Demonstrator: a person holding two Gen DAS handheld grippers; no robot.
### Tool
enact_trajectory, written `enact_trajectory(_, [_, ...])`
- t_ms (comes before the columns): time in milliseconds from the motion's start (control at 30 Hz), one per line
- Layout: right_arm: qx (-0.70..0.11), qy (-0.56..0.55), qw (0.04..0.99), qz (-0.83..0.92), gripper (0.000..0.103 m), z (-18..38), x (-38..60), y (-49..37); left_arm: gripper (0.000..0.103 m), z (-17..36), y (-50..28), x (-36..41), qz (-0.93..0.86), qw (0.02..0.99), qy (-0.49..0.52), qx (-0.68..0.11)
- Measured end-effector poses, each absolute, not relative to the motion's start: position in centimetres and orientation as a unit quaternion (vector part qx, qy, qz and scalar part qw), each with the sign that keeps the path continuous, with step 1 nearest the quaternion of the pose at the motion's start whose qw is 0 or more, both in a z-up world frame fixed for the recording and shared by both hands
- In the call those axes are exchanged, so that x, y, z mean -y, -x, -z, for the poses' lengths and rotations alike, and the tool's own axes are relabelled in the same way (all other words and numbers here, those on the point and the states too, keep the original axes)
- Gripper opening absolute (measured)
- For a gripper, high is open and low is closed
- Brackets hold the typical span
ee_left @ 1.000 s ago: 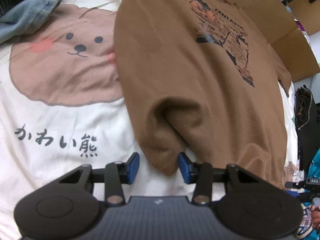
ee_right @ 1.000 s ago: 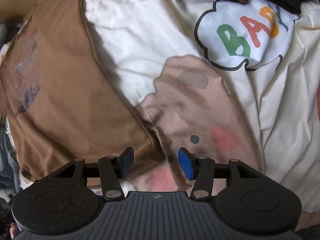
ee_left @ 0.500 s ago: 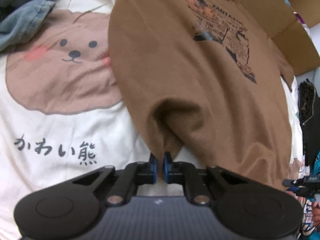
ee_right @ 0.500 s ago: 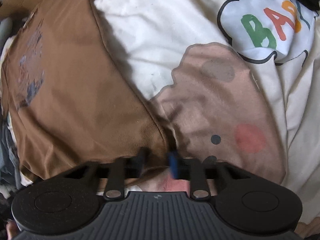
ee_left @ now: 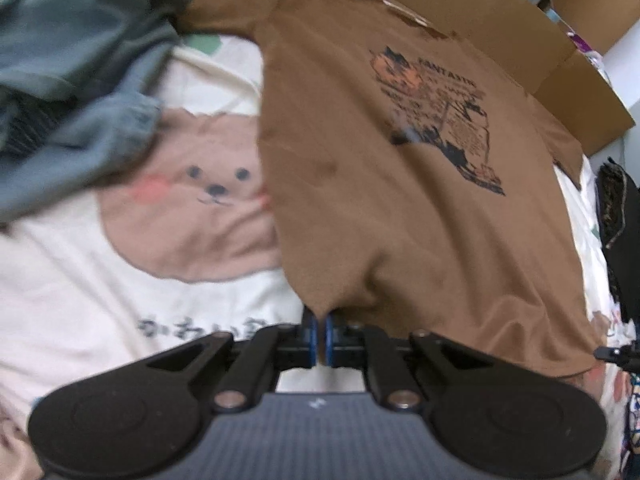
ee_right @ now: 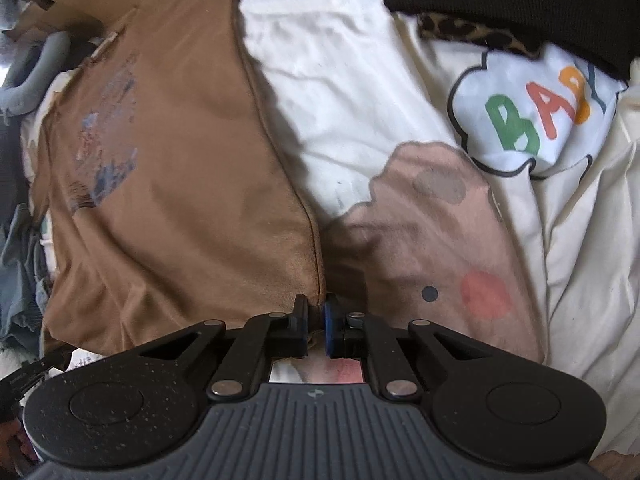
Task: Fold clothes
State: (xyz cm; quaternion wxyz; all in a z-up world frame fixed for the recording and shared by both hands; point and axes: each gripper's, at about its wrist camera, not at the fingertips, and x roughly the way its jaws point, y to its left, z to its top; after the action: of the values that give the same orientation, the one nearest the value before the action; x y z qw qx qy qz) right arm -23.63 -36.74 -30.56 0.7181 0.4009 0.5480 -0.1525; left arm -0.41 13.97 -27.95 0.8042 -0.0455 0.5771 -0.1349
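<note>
A brown T-shirt point(ee_left: 400, 216) with a dark printed graphic point(ee_left: 436, 116) lies spread on a cream bear-print bed sheet point(ee_left: 80, 300). My left gripper point(ee_left: 319, 320) is shut on the shirt's near bottom corner, and the cloth rises in a peak off the sheet. In the right wrist view the same T-shirt point(ee_right: 180, 200) shows its faint print from the reverse side. My right gripper point(ee_right: 316, 310) is shut on the other bottom corner, where the side seam ends. The hem between the two corners is partly hidden behind the gripper bodies.
Blue-grey garments point(ee_left: 80, 80) are piled at the far left. Cardboard boxes point(ee_left: 560, 80) stand beyond the shirt. A black garment with leopard trim point(ee_right: 520, 0) lies at the far right, near a "BABY" cloud print point(ee_right: 536, 112). Dark clothing point(ee_left: 620, 220) sits at the right edge.
Both grippers went from open around the shirt's bottom corners to shut on them. The left one has since lifted its corner, and its view has pulled back from the bed.
</note>
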Motion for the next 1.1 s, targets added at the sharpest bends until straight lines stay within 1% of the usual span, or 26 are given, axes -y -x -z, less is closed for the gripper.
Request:
enact_trajectory(67, [-0.544, -0.402, 0.721, 0.149, 0.005, 30.1, 36.8, 23.9, 0.004, 26.7, 0.6, -14.4, 0.131, 0.808, 0.039, -0.573])
enact_trajectory(133, [-0.542, -0.403, 0.723, 0.146, 0.005, 31.1, 36.3, 23.1, 0.004, 25.4, 1.0, -14.9, 0.132, 0.812, 0.021, -0.568])
enact_trajectory(300, [-0.540, -0.407, 0.722, 0.147, 0.005, 31.3, 36.1, 23.7, 0.003, 24.9, 1.1, -14.9, 0.133, 0.813, -0.020, -0.566])
enact_trajectory(433, [-0.536, -0.422, 0.714, 0.157, 0.005, 32.7, 36.2, 23.6, 0.004, 26.1, 1.0, -14.4, 0.126, 0.807, -0.044, -0.575])
enact_trajectory(633, [-0.544, -0.423, 0.708, 0.157, 0.005, 34.0, 36.0, 23.2, 0.005, 28.6, 0.5, -13.4, 0.123, 0.791, -0.048, -0.598])
enact_trajectory(733, [-0.545, -0.425, 0.704, 0.161, 0.005, 34.3, 36.2, 23.3, 0.013, 29.5, 0.4, -13.3, 0.120, 0.786, -0.040, -0.606])
enact_trajectory(767, [-0.546, -0.425, 0.704, 0.162, 0.005, 34.3, 36.2, 23.3, 0.018, 29.6, 0.5, -13.4, 0.118, 0.787, -0.038, -0.604])
enact_trajectory(800, [-0.546, -0.426, 0.704, 0.161, 0.005, 34.4, 36.2, 23.4, 0.028, 29.6, 0.6, -13.5, 0.117, 0.789, -0.036, -0.602])
enact_trajectory(867, [-0.546, -0.426, 0.704, 0.161, 0.005, 34.4, 36.3, 23.4, 0.037, 29.7, 0.9, -13.7, 0.114, 0.792, -0.033, -0.599])
enact_trajectory(1100, [-0.550, -0.421, 0.703, 0.163, 0.005, 34.4, 36.1, 23.3, 0.038, 29.2, 1.9, -14.9, 0.103, 0.808, -0.041, -0.579])
